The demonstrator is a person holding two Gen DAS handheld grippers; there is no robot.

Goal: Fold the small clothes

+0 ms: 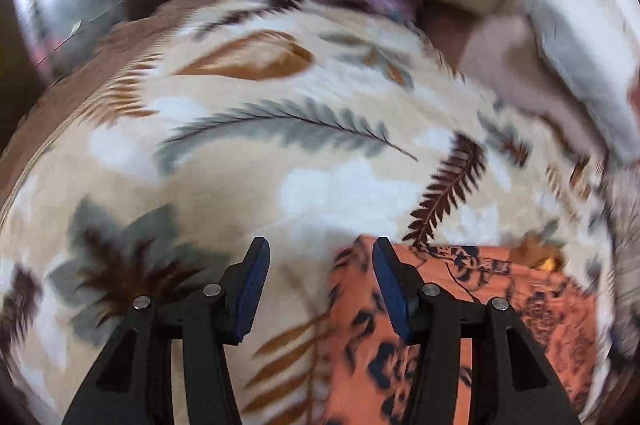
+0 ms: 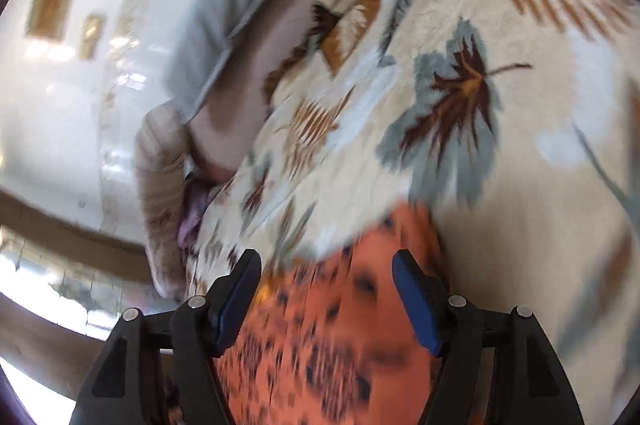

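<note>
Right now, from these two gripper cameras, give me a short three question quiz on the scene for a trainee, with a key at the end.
1. True or false: the orange patterned garment lies on a plain white sheet.
2. Multiple choice: in the right wrist view, the right gripper stands A) shut with nothing between its fingers, B) open over the orange garment, C) clamped on a striped cushion.
3. Fill in: the left gripper is ____, with mostly leaf-print blanket between its fingers.

Key: 1 false, it lies on the leaf-print blanket. 2 B. 3 open.
</note>
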